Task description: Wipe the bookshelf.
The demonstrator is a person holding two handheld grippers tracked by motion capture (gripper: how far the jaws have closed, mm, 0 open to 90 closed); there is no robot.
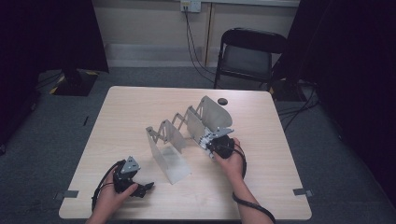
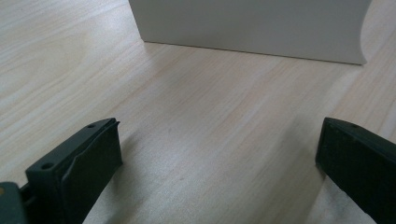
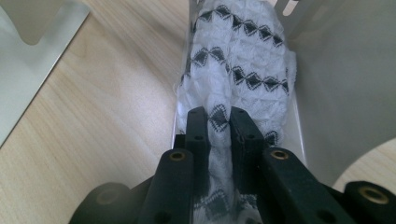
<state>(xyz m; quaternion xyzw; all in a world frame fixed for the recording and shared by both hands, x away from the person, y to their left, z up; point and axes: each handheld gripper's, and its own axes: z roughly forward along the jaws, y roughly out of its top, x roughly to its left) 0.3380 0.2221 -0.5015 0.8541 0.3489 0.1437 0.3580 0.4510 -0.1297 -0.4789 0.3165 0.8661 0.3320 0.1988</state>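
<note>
**Cloth going into the rack's end slot**

The right gripper (image 3: 219, 116) pinches a white cloth with black diamonds (image 3: 243, 60), its jaws pressed against the fabric on both sides. The cloth lies inside a slot of the pale metal accordion rack (image 1: 187, 126), between two upright dividers near the rack's far right end. The left gripper (image 1: 140, 189) rests on the table (image 1: 140, 107) by the rack's near end, jaws spread wide with nothing between them. By my reading the cloth is already placed in the slot; what is left is letting go and pulling the hand clear.
</note>
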